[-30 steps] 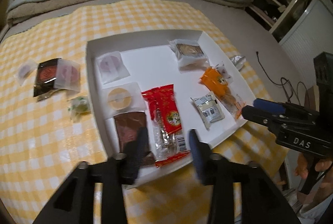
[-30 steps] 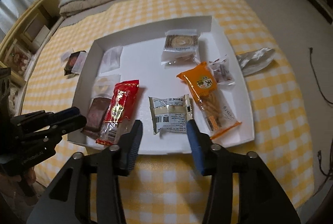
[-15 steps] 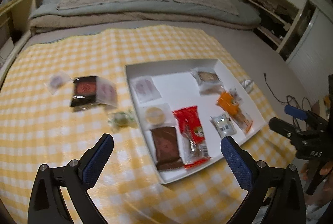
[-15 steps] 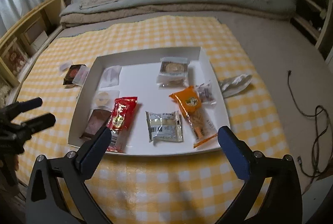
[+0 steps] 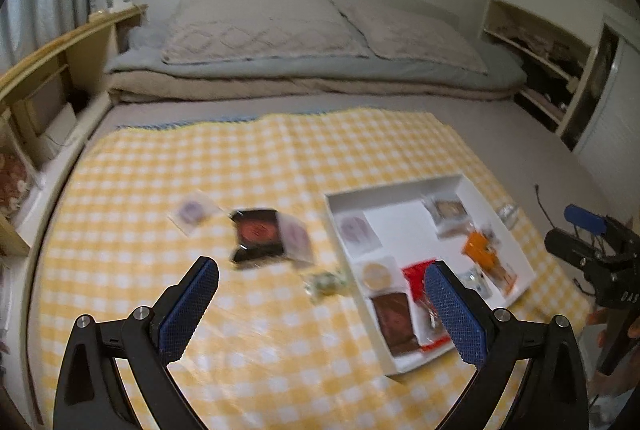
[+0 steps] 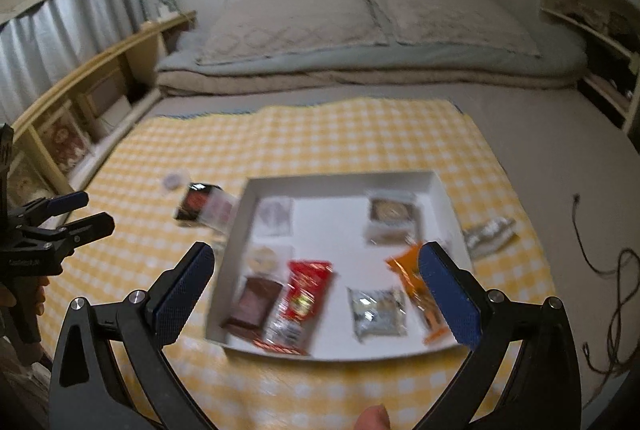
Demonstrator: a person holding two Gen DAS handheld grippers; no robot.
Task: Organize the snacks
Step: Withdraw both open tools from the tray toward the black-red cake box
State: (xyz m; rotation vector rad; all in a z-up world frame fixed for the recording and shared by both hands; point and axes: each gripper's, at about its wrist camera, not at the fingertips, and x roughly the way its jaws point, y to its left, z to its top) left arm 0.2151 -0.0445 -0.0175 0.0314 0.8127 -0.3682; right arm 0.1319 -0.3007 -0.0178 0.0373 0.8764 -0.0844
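A white tray (image 6: 444, 190) lies on a yellow checked cloth (image 6: 320, 130) and holds several packets: a red one (image 6: 304, 290), an orange one (image 6: 416, 282), a silver one (image 6: 376, 310) and a brown one (image 6: 256, 298). My right gripper (image 6: 316, 294) is open and empty above the tray's near side. My left gripper (image 5: 320, 306) is open and empty above the cloth, left of the tray (image 5: 332, 214). A black and red packet (image 5: 258, 234), a small round packet (image 5: 192, 212) and a green sweet (image 5: 324, 282) lie on the cloth outside the tray.
A silver wrapper (image 6: 488, 234) lies on the cloth right of the tray. Folded bedding with pillows (image 6: 360, 30) lies beyond the cloth. A wooden shelf (image 6: 80, 90) runs along the left. A black cable (image 6: 600, 270) lies on the floor at the right.
Both grippers have opened wide from nearly shut and have pulled back and tilted up from the tray. The left one has swung to the left, over the cloth.
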